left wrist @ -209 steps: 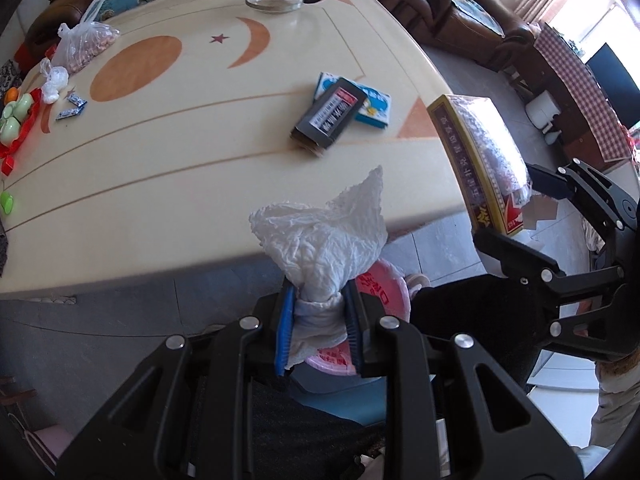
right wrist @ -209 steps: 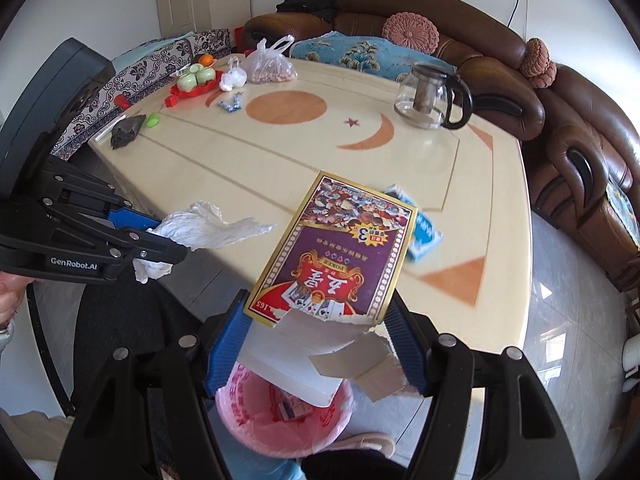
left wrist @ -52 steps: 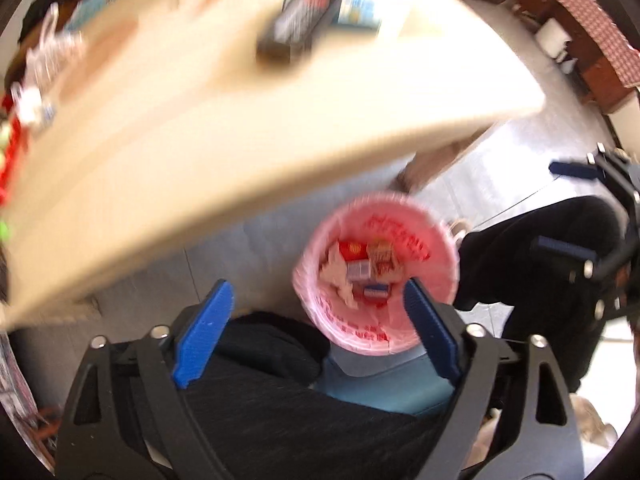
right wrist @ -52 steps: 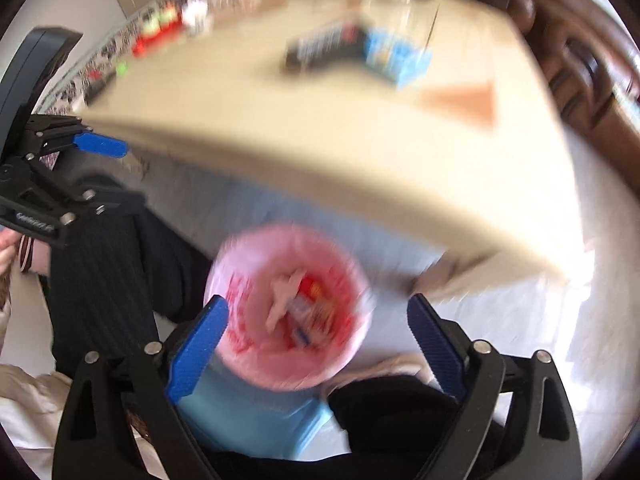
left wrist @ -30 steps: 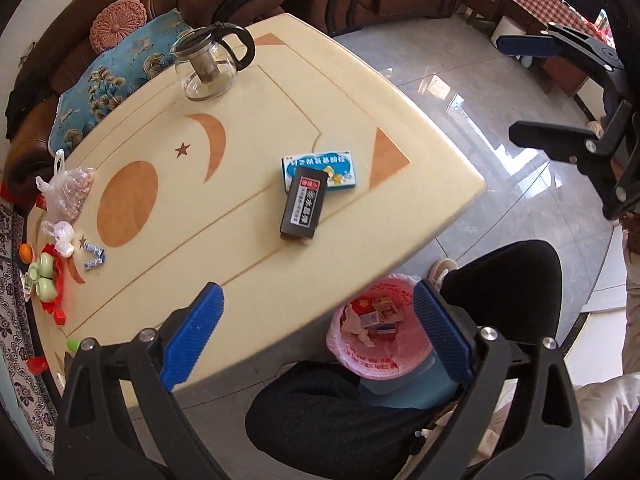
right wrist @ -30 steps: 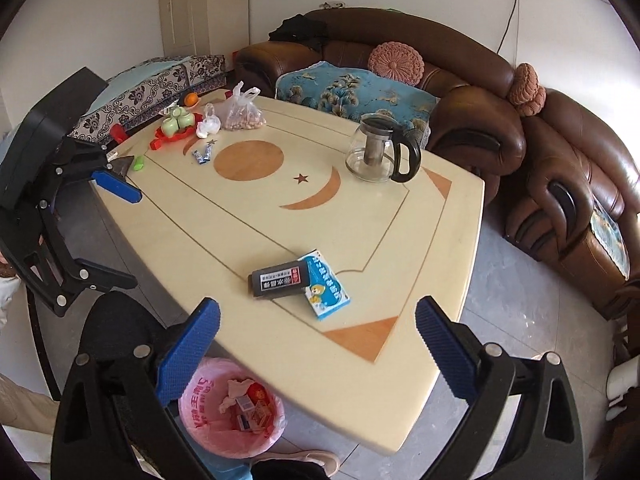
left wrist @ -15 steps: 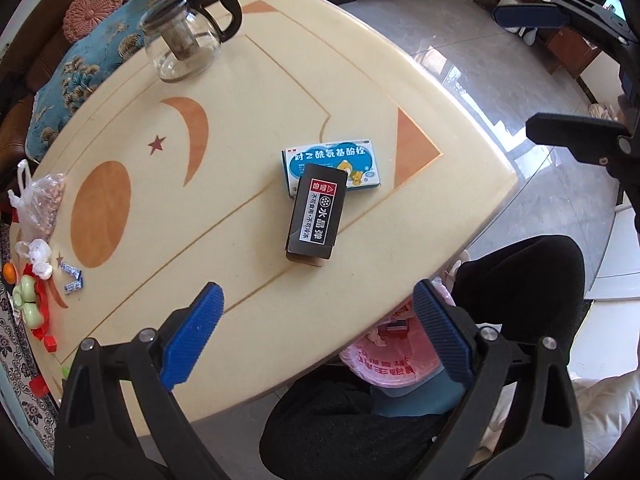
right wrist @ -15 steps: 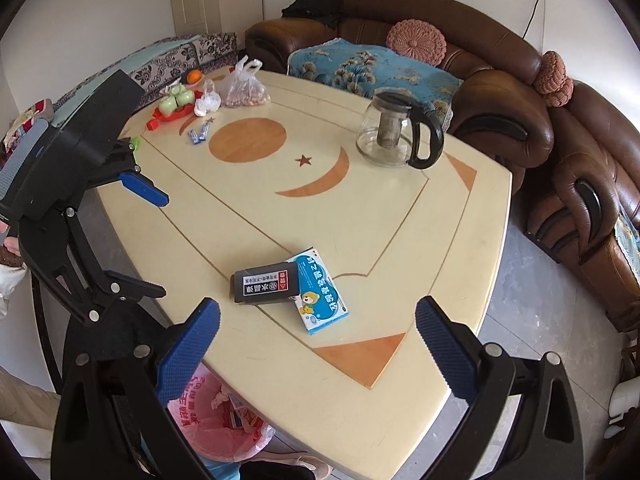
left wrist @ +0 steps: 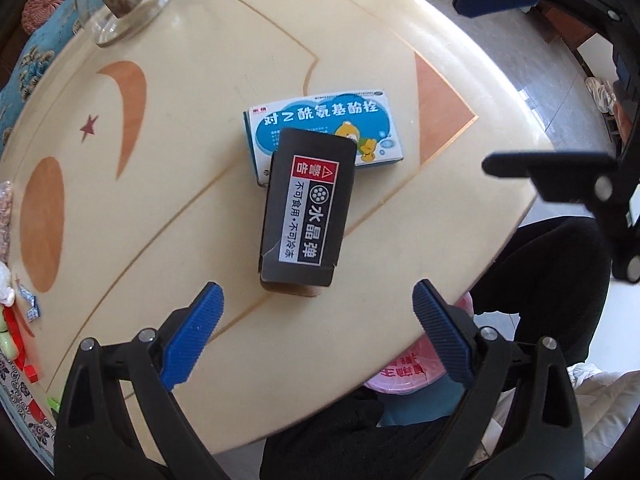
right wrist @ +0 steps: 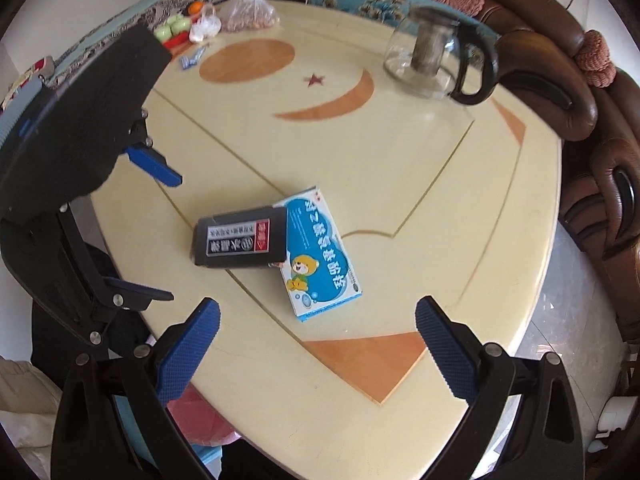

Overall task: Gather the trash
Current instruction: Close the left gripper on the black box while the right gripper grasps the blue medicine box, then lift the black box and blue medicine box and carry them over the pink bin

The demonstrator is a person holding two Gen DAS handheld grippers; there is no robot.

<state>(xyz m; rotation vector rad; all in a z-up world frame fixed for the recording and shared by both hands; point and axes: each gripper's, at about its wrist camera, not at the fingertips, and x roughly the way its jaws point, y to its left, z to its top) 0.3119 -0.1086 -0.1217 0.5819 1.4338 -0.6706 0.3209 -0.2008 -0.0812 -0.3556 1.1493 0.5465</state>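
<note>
A black box [left wrist: 307,208] with a white and red label lies on the cream table [left wrist: 168,168], partly over a blue and white medicine box [left wrist: 352,120]. My left gripper [left wrist: 316,320] is open and empty, just short of the black box's near end. My right gripper [right wrist: 316,336] is open and empty, above the table edge near the medicine box [right wrist: 324,256] and black box [right wrist: 240,238]. The pink-lined bin [left wrist: 408,368] shows under the table edge; it also shows in the right wrist view [right wrist: 200,420].
A glass teapot [right wrist: 432,56] stands at the far side. A bag of nuts [right wrist: 248,12], green cups [right wrist: 172,28] and small wrappers [right wrist: 192,58] sit at the far left corner. A brown sofa [right wrist: 560,92] wraps around behind. The person's dark-clothed legs [left wrist: 552,280] are beside the bin.
Both grippers have come down closer to the table. The two boxes now fill more of each view, and the left gripper is right behind the black box.
</note>
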